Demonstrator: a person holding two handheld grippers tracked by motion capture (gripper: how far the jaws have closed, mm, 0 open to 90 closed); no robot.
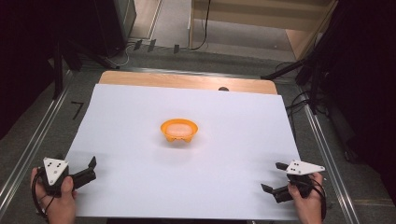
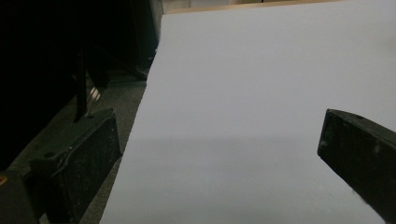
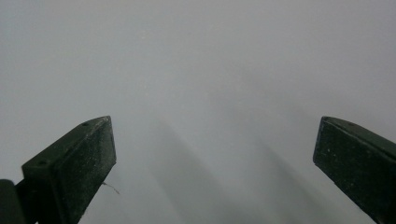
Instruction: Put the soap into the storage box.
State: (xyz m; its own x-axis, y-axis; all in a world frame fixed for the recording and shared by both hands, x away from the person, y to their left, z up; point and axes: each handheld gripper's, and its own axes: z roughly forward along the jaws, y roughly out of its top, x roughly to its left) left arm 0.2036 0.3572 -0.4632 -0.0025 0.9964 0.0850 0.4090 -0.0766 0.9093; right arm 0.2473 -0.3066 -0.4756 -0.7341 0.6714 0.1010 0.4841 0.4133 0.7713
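One small orange bowl (image 1: pixel 179 130) sits mid-table on the white sheet (image 1: pixel 140 116), well apart from the left gripper (image 1: pixel 89 169) and right gripper (image 1: pixel 274 177), both with jaws spread and empty; it looks like light, stiff plastic, best pinched at the rim.

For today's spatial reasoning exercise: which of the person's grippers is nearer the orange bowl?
Left, narrowly. The left gripper sits near-left of the orange bowl; the right gripper sits near-right, slightly farther. Both are open.
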